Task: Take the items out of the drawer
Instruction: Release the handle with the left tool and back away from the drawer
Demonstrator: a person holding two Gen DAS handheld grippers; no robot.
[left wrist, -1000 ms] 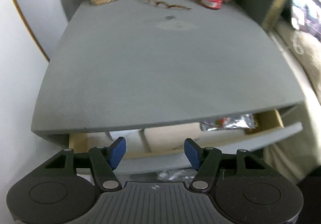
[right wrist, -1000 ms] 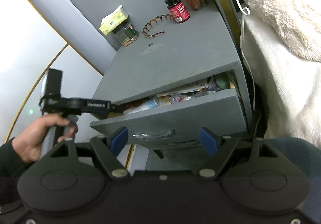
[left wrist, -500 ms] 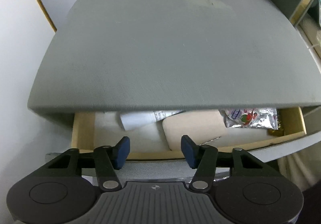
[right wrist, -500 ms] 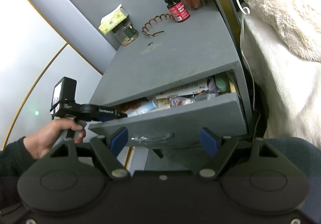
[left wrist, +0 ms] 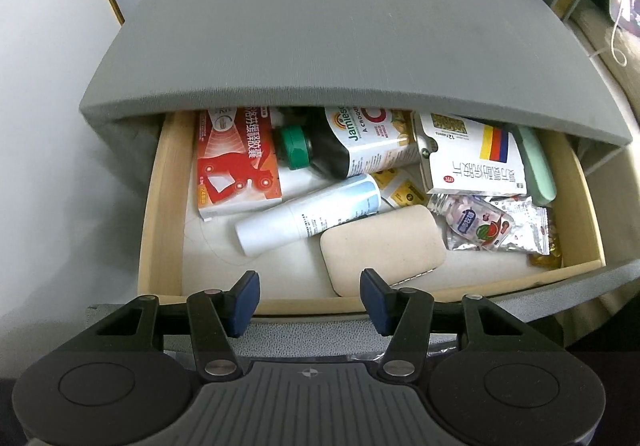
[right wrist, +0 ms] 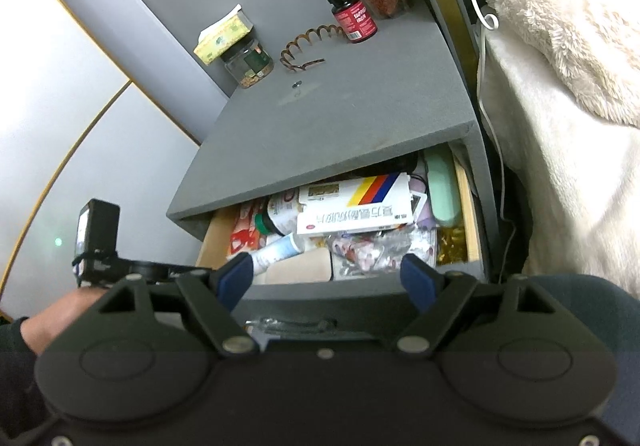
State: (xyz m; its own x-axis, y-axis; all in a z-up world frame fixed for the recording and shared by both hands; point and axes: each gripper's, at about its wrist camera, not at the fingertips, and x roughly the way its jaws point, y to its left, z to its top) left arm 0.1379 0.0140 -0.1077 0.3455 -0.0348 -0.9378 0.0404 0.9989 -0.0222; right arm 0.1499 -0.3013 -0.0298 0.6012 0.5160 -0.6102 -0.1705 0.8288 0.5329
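The drawer (left wrist: 168,206) stands pulled out from under the grey nightstand top (left wrist: 340,26), directly ahead of and below the left gripper (left wrist: 310,300), and it is crammed; nearest the claw, just beyond its right pad, lies a beige case (left wrist: 384,246), flat, its long axis running across the drawer and tilted so that its right end sits further from the claw; touching its far edge is a white spray bottle (left wrist: 308,214), lying on its side, long axis slanting the same way, one end toward the left wall and the other tucked among the packets; further off, a red medicine box (left wrist: 236,166) lies to the left, lengthwise away from the claw, and a dark supplement bottle (left wrist: 352,150) lies with its green cap (left wrist: 294,152) pointing left; off to the right sit a white box with a coloured stripe (left wrist: 476,162) and crinkly candy packets (left wrist: 492,226). The left claw's jaws have just been closing and now stand partly apart with nothing between them, poised over the drawer's front edge; the right gripper (right wrist: 328,278) hangs back above the drawer front, jaws spread wide and empty. The trouble I would expect comes from the crowding: the case leans against the front wall, so a pad may strike the wood rather than slip beside it; the round bottle could roll off when nudged; and the half-narrowed jaws look too tight for the case's width, so they may ride over it rather than straddle it.
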